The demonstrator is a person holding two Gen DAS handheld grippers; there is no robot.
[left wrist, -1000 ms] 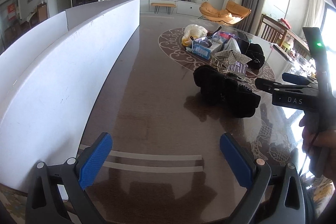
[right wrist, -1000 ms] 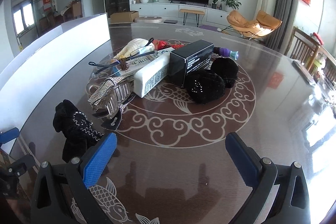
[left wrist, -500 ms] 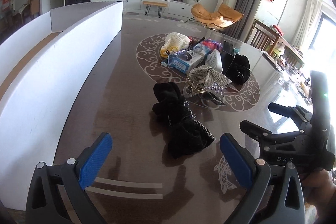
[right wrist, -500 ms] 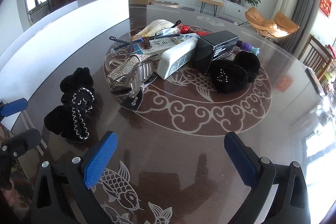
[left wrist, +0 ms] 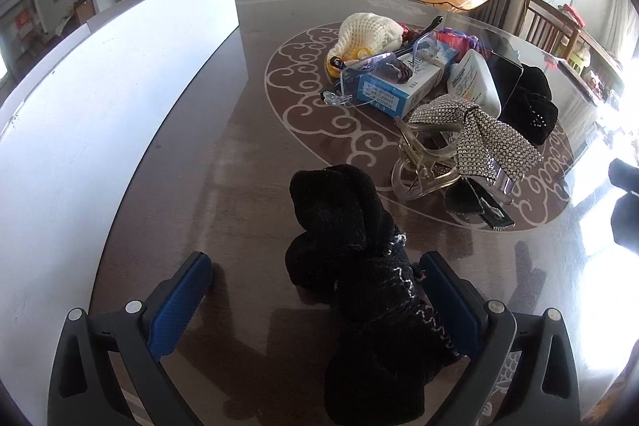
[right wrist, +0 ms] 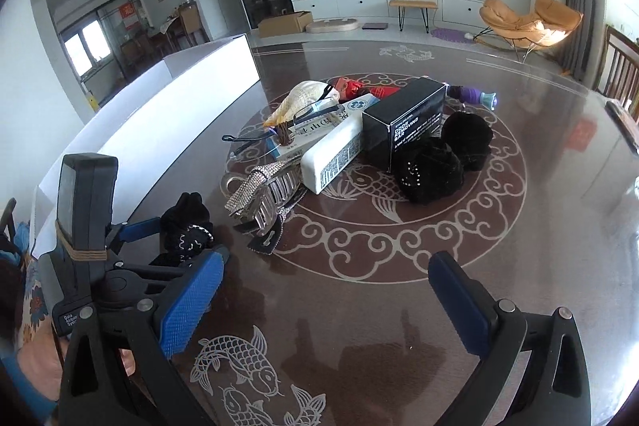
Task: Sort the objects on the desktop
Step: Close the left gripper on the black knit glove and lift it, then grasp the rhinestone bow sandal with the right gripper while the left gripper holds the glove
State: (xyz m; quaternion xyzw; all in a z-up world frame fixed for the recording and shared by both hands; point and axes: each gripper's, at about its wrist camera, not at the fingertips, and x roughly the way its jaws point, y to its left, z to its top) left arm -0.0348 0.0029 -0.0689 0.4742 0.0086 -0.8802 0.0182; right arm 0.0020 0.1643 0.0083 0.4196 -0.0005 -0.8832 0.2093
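- Near the desk's [left wrist: 191,162] left edge, beside the white divider [left wrist: 100,98], lies the black fabric bundle [left wrist: 359,282], apart from the central heap.
- The left gripper [left wrist: 315,294] is spread wide, its right pad touching or just beside the cloth and its left pad well clear.
- Best, I judge, to shift rightward until the bundle sits centred, then close on its thick middle, not the loose trim.
- The right gripper [right wrist: 327,302] hangs spread over bare desk, nothing between its pads.
- The rhinestone hair claw [left wrist: 451,150] lies just beyond; keep clear of it.
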